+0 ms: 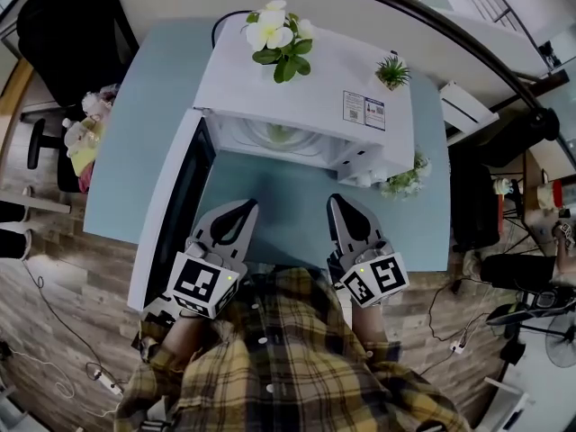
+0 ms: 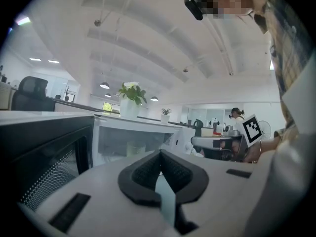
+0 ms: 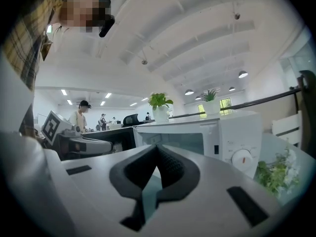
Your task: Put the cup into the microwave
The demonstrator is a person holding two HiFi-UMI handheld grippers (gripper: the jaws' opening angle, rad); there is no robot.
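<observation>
**Cup in the microwave cavity; both jaws shut and empty; door open**

Cup stands inside the microwave, near the middle of the cavity floor. It appears upright, though it shows only as a small pale shape through the open mouth. The microwave sits at the far side of the table, with its mouth facing the person.

The left gripper and right gripper both hover over the near half of the table, well apart from the cup and pointing toward the cavity. Each gripper view shows its jaws together at the tips with nothing between them.

The door hangs on the microwave's left side and is swung fully out toward the near edge of the table. Its inner face runs just beside the left gripper. The right gripper is well apart from it, in front of the right half of the microwave.

Assessment: the placement itself looks complete, as the cup lies straight ahead of both jaws and neither holds it. If the door is to be closed, the left gripper is the nearer one. The push would go from the door's outer face toward the mouth.
</observation>
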